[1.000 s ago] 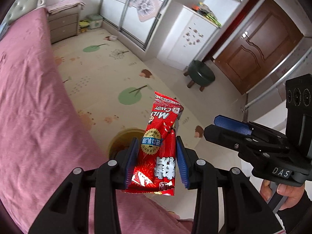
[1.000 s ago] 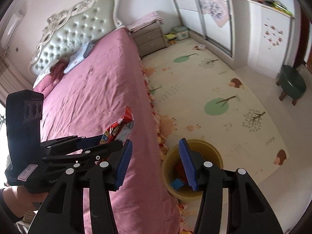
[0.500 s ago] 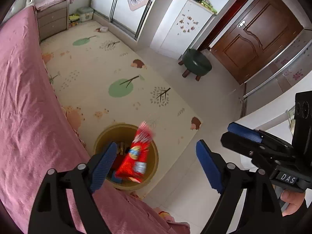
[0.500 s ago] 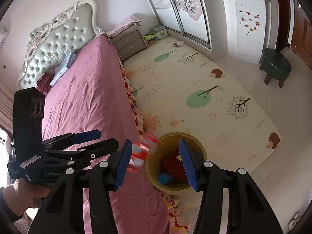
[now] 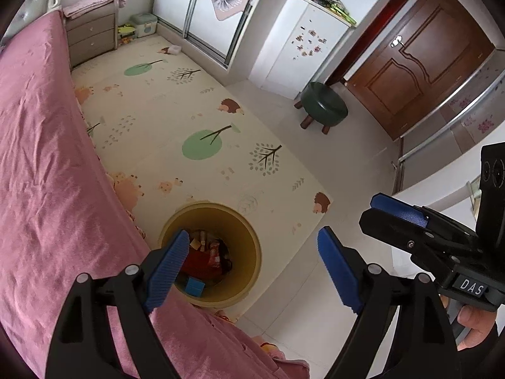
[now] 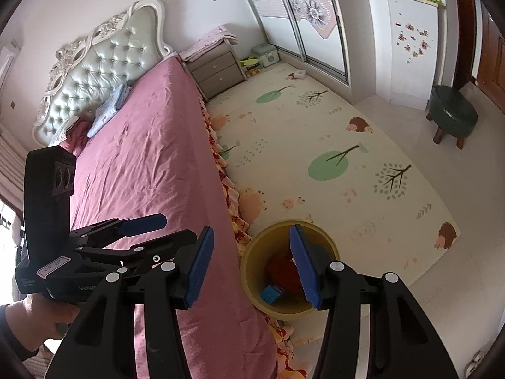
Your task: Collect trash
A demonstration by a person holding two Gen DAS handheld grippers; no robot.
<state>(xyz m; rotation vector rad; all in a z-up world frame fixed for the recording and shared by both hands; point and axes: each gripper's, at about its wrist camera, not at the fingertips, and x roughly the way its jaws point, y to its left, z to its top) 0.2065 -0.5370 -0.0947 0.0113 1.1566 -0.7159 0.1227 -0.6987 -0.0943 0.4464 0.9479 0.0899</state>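
A yellow trash bin [image 5: 249,240] stands on the floor against the bed's edge; it also shows in the right wrist view [image 6: 252,271]. A red candy wrapper [image 5: 202,260] lies inside it with a blue block [image 5: 194,285] and other scraps. My left gripper [image 5: 249,268] is open and empty, high above the bin. My right gripper [image 6: 249,263] is open and empty, also above the bin; it appears at the right of the left wrist view [image 5: 391,218]. The left gripper shows at the left of the right wrist view [image 6: 151,227].
A bed with a pink sheet [image 6: 142,158] fills the left. A patterned play mat [image 5: 189,120] covers the floor. A green stool [image 5: 323,104], a white cabinet [image 5: 303,44], a brown door [image 5: 419,63] and a grey nightstand [image 6: 217,69] stand around.
My left gripper opened and let go of the red candy wrapper, which fell into the yellow bin. Both grippers rose a little above the bin.
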